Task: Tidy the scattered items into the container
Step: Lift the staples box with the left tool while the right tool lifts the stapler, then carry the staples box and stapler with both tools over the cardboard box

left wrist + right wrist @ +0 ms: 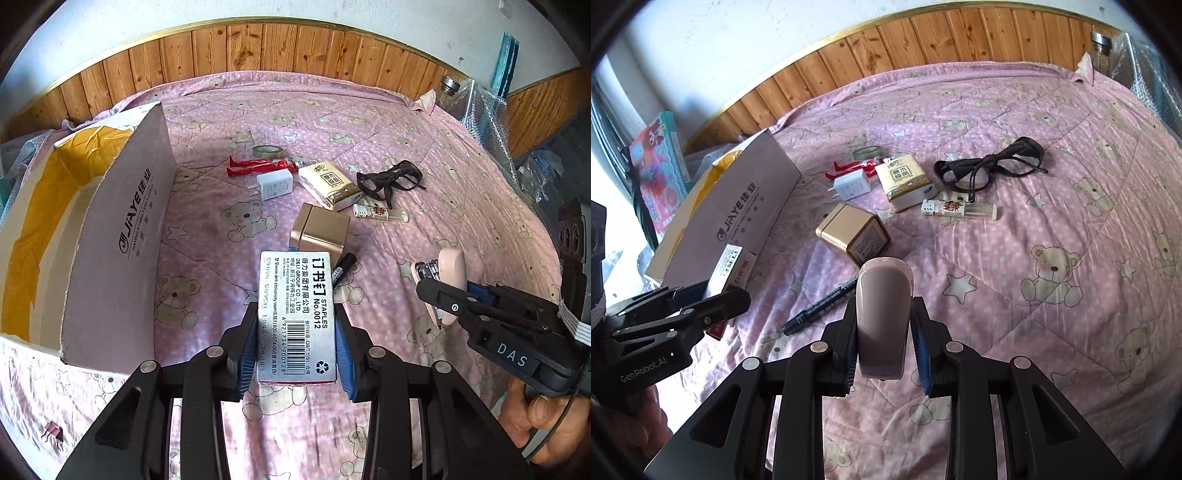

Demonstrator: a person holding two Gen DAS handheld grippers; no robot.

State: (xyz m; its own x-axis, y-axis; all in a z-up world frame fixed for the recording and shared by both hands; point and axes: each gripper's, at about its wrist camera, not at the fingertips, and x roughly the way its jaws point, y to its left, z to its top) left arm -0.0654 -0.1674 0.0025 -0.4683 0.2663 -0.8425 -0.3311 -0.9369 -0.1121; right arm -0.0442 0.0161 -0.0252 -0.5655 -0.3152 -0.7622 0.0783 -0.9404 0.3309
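My left gripper (297,350) is shut on a white staples box (297,314), held above the bedspread just right of the open cardboard box (122,236). In the right wrist view the staples box (733,271) hangs close to the cardboard box (738,218). My right gripper (884,347) is shut on a pink stapler (882,317), which also shows at the right of the left wrist view as the stapler (448,280). On the bed lie a black marker (822,304), a gold tin (853,234), a white charger (849,186), a tissue pack (903,177), black glasses (990,166) and a small tube (960,208).
A red item (258,166) and a tape roll (267,150) lie behind the charger. A small binder clip (51,434) sits near the bed's front left. Wooden panelling (258,44) lines the wall behind. Bubble wrap (484,110) and a jar (448,86) stand at the far right.
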